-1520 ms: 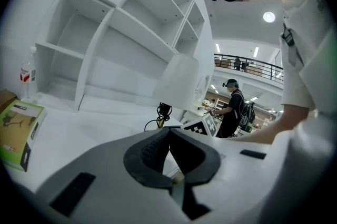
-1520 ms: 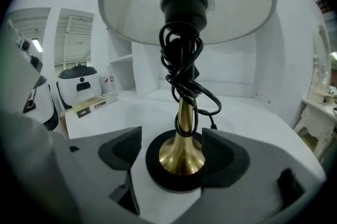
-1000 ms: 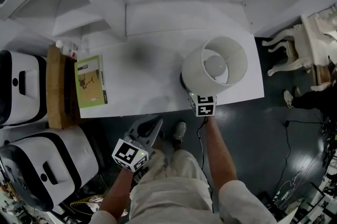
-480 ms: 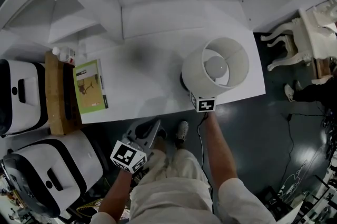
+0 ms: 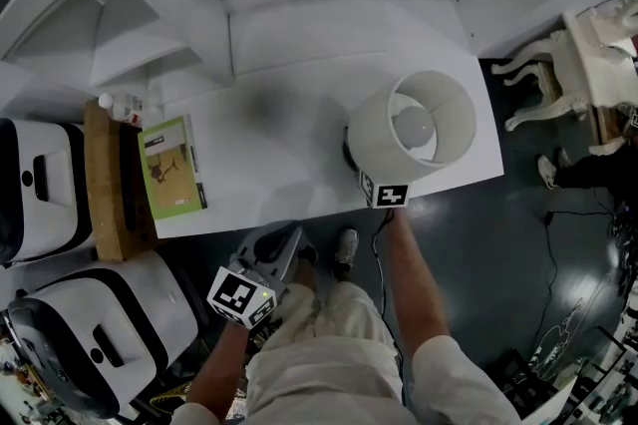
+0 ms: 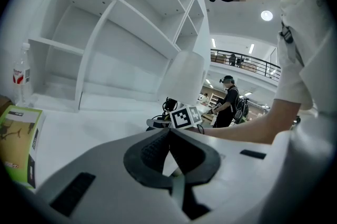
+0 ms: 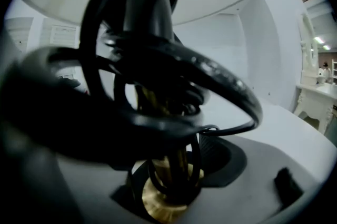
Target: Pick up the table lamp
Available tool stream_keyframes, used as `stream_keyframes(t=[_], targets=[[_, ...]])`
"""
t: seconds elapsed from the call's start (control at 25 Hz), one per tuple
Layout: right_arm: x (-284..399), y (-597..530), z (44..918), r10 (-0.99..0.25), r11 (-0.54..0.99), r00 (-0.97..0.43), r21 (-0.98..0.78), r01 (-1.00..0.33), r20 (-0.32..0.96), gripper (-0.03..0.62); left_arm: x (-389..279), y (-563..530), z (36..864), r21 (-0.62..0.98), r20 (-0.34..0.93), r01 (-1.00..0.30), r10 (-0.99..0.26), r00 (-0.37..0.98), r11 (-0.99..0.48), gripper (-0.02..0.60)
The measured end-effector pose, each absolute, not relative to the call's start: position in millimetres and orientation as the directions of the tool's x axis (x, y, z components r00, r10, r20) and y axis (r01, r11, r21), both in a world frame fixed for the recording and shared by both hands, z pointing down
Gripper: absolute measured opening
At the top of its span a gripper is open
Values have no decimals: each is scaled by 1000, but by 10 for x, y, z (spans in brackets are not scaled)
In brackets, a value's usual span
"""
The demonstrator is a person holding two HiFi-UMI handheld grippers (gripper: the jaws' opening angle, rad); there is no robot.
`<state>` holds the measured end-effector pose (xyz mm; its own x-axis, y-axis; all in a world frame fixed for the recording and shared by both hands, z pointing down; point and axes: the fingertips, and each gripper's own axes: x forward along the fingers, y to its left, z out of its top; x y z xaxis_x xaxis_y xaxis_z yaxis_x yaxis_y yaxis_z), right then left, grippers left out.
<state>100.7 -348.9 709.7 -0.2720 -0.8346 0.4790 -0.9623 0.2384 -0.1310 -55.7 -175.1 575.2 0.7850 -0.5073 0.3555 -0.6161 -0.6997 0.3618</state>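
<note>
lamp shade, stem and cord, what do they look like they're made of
The lamp shade is white and matt, probably fabric or paper; no weave can be made out. The stem is gold-coloured with a bright sheen, likely brass or brass-plated metal. The cord is black, smooth and slightly glossy, like rubber or plastic sheathing, and is coiled round the stem.

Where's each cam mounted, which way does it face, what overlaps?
Head view: on the head, facing steeply down at table, lamp, book; forearms, legs show.
Left gripper view: on left gripper, shut, facing shelves across the table; right arm, torso show.
Right gripper view: on right gripper, looking up the lamp stem it clamps; no body.
All three share the lamp.
</note>
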Motion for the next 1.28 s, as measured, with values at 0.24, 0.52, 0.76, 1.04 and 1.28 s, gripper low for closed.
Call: stream_keyframes(t=[0.24, 0.52, 0.76, 1.04, 1.28], targets=[[1149, -3562, 6981, -865, 167, -186, -81, -983, 466, 146, -568, -1724, 5779, 366, 359, -605, -492, 793, -707, 9], [1148, -3570, 7026, -838, 191, -175, -23, -981, 516, 77, -593, -1791, 5776, 370, 357, -603, -490, 795, -707, 9], [1193, -3628, 6997, -808, 190, -175, -31, -981, 562, 43, -592, -1822, 5767, 372, 355, -597, -486, 799, -711, 9], [1217, -3662, 6998, -779, 201, -191, -51, -978, 598, 35, -545, -1828, 5719, 367, 350, -590, -480, 804, -720, 9], [1234, -3618, 6964, -762, 204, -202, -68, -977, 615, 25, -534, -1851, 5622, 355, 343, -591, -487, 803, -724, 9]])
